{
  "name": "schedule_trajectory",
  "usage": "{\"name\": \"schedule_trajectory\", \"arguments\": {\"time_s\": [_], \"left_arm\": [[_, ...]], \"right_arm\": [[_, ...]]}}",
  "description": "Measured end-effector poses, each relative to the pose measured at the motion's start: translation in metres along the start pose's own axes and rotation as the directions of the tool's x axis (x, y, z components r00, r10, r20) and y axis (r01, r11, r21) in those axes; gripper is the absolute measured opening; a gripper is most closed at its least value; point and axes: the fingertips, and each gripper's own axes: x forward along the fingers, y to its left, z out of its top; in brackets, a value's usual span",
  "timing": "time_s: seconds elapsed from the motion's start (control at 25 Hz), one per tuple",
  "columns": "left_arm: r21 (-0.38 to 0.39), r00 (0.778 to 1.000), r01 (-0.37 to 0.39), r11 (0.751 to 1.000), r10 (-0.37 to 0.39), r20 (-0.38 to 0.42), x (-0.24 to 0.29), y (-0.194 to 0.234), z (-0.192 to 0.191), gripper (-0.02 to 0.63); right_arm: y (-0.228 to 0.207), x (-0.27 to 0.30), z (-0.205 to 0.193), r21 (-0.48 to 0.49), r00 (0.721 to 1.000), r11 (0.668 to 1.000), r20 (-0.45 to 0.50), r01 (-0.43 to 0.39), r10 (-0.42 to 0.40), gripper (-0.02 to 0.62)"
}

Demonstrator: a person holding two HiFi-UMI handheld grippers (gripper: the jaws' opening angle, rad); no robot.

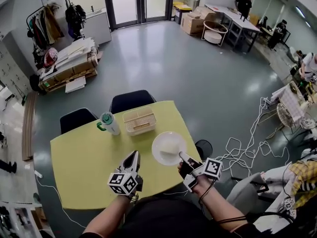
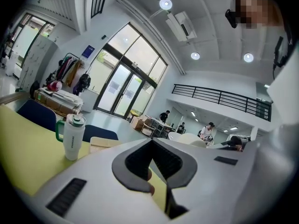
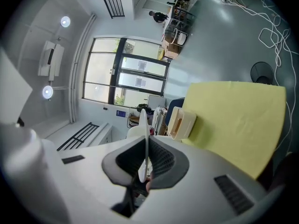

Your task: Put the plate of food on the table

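A white plate (image 1: 167, 147) with pale food on it is over the near right part of the yellow table (image 1: 84, 162). My right gripper (image 1: 183, 156) is shut on the plate's near rim. In the right gripper view the plate (image 3: 144, 118) shows edge-on as a thin white line clamped between the dark pads (image 3: 161, 160). Whether the plate rests on the table I cannot tell. My left gripper (image 1: 134, 155) hovers over the table left of the plate, jaws shut with nothing in them; in the left gripper view its pads (image 2: 135, 160) meet.
A white tumbler with a green lid (image 1: 109, 123) and a beige slatted box (image 1: 139, 120) stand at the table's far side. Two dark chairs (image 1: 130, 100) are behind it. White cables (image 1: 247, 143) lie on the floor at right. People stand at far desks.
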Motion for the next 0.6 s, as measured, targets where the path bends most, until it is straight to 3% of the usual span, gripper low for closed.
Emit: {"name": "schedule_trajectory", "arguments": {"time_s": [0.6], "left_arm": [[-0.019, 1.0, -0.024, 1.0, 0.024, -0.005, 0.039, 0.029, 0.012, 0.009]], "right_arm": [[0.0, 0.041, 0.029, 0.012, 1.0, 1.0, -0.016, -0.006, 0.006, 0.021]]}}
